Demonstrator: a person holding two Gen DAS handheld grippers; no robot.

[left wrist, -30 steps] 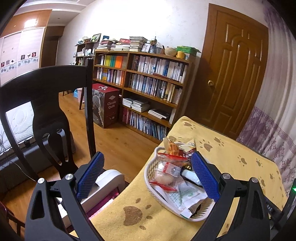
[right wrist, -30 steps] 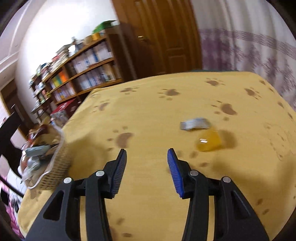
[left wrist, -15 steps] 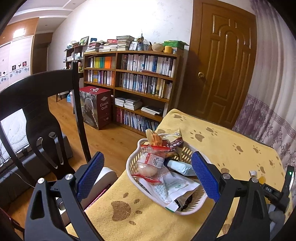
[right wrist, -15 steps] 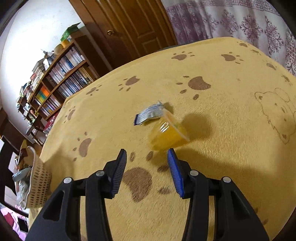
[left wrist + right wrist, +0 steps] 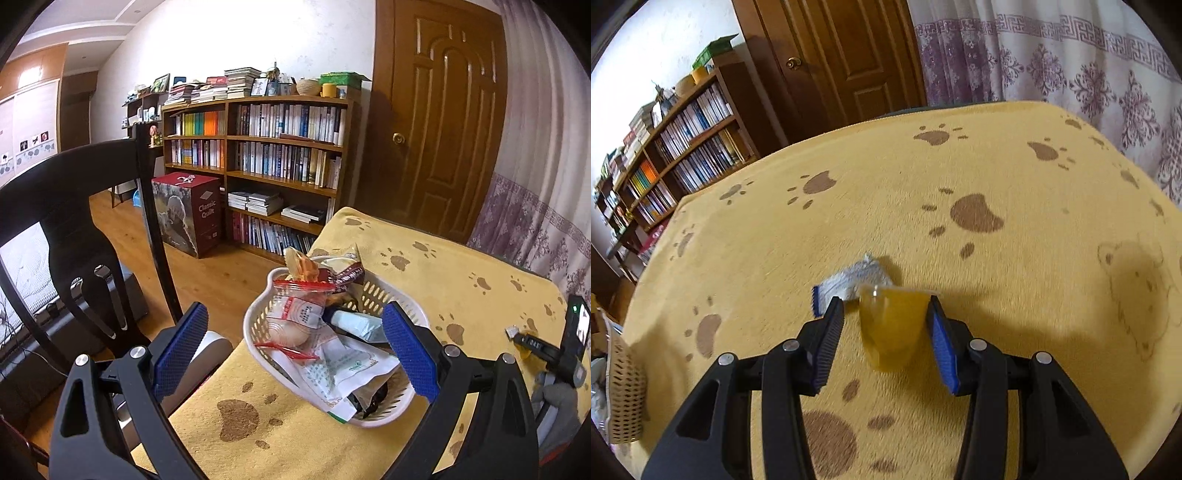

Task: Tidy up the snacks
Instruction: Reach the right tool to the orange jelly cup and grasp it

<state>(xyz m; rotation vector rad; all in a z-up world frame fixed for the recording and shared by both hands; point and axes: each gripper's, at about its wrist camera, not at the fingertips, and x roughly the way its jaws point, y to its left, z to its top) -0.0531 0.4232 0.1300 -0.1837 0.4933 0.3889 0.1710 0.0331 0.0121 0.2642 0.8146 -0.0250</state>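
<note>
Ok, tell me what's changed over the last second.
The right claw has moved in on the orange jelly cup, which now sits between its open fingers, not yet pinched. The left claw swung so the white basket lies centred in its view. The silver wrapper stays beside the cup, the basket's snacks are unchanged, and both claws stay open.
</note>
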